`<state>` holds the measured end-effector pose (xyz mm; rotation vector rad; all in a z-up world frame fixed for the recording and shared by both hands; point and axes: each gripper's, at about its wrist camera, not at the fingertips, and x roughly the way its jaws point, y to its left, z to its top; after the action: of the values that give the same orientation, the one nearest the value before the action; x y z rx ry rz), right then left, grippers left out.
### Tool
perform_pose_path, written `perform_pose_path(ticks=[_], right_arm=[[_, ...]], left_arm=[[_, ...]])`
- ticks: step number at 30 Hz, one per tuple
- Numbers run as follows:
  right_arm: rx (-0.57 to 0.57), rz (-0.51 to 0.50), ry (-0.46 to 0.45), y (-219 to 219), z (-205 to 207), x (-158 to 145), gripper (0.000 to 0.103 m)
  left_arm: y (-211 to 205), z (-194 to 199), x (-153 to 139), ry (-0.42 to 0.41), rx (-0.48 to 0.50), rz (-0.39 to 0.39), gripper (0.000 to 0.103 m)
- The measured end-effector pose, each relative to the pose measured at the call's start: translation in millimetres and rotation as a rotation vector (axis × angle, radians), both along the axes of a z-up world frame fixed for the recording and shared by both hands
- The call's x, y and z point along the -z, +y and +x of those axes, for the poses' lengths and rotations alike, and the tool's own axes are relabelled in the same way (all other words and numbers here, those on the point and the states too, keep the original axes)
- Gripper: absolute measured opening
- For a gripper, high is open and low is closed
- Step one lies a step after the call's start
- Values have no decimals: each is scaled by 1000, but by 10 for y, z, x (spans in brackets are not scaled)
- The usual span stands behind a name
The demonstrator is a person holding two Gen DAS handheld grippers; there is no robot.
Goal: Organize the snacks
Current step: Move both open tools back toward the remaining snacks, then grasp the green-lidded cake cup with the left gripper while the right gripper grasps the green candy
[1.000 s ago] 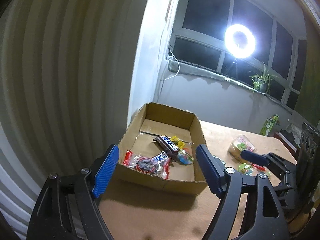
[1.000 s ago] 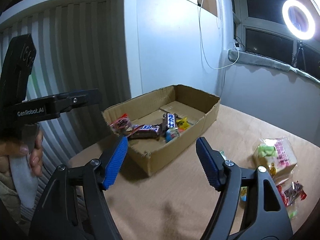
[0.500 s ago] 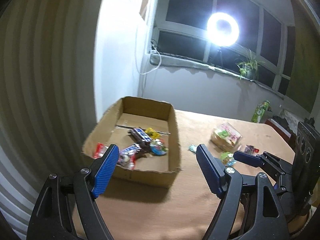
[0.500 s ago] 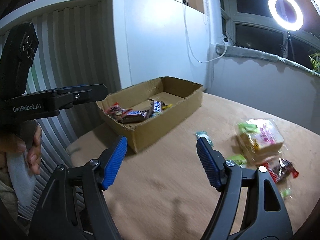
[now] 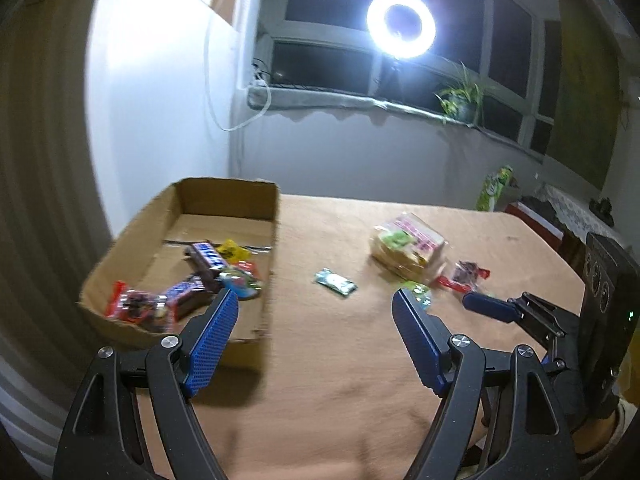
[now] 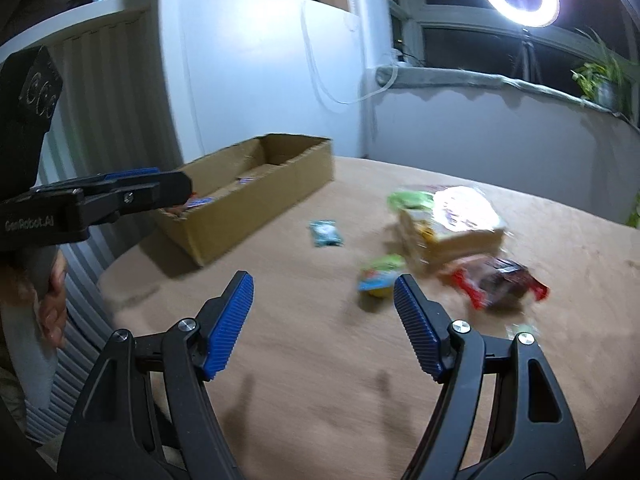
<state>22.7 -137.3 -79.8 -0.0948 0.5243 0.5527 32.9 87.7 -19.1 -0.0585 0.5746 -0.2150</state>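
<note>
An open cardboard box (image 5: 224,204) sits ahead-left of the left gripper (image 5: 314,312), holding several wrapped candy bars (image 5: 208,258) and small sweets in a loose pile. Both the left gripper and the right gripper (image 6: 324,298) stand wide apart, empty. Ahead-right on the table (image 5: 320,380) lie a teal packet (image 5: 335,282), a bagged sandwich (image 6: 450,220) and a red wrapper (image 6: 500,284). Motion blur hides the labels.

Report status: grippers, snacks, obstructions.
Left gripper and right gripper open, empty. Some snacks in cardboard box; teal packet, sandwich pack on table. Nothing obstructing.
</note>
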Motion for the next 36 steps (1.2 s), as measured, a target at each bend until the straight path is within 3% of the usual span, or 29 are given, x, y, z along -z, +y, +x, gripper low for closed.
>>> perform_pose_path(ticks=[14, 20, 27, 33, 34, 35, 36], right_arm=[[182, -2, 55, -804, 265, 121, 76], [239, -34, 120, -1053, 400, 210, 76], [236, -49, 170, -1091, 496, 268, 76], [231, -67, 186, -1050, 544, 309, 75], [230, -71, 184, -1044, 547, 310, 66], [232, -76, 180, -1039, 558, 309, 53], [234, -77, 177, -1039, 564, 311, 46]], left_arm=[[-769, 372, 325, 108, 161, 47, 80], [-1068, 584, 523, 166, 209, 92, 80], [-1167, 776, 698, 243, 201, 101, 79], [-1155, 809, 743, 249, 206, 93, 79], [-1159, 805, 745, 245, 206, 95, 75], [-1159, 799, 746, 238, 200, 98, 61], [-1158, 825, 744, 234, 193, 97, 56]])
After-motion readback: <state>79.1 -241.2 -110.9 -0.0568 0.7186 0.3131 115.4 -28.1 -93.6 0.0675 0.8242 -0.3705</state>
